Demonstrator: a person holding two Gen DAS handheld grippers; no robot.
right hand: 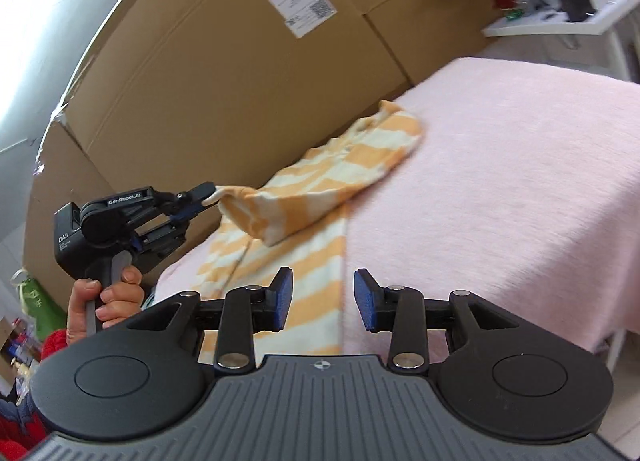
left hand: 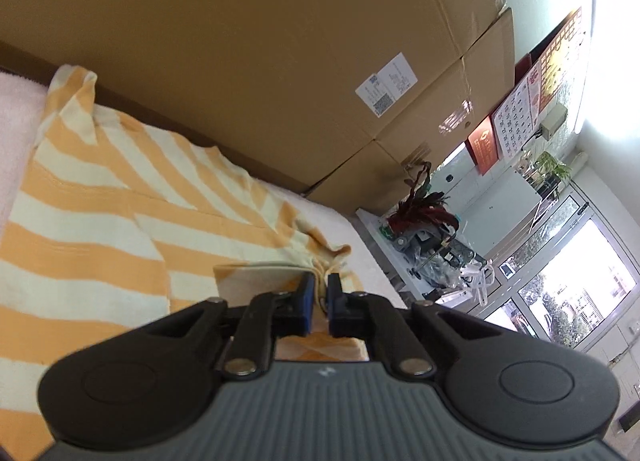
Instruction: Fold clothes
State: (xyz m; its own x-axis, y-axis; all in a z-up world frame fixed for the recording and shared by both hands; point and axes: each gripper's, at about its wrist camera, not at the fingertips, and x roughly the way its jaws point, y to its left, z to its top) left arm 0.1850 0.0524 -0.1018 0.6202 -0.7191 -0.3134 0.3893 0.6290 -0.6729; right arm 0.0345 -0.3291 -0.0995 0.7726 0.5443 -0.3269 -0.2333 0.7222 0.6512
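— Left gripper (right hand: 208,193): clamped on a corner of the striped shirt (right hand: 304,197), lifted over the pink blanket (right hand: 500,189). First fold, probably.

— Right gripper (right hand: 323,297): jaws apart, nothing held. Next, likely: carry corner across, lay flat.

shirt (right hand: 304,189): orange and cream stripes | blanket (right hand: 500,181): pale pink | box (left hand: 280,41): plain brown cardboard, white label (left hand: 386,89) | left gripper (left hand: 318,293): black, blue pads | right gripper (right hand: 323,299): black, blue pads | sleeve (right hand: 54,343): red
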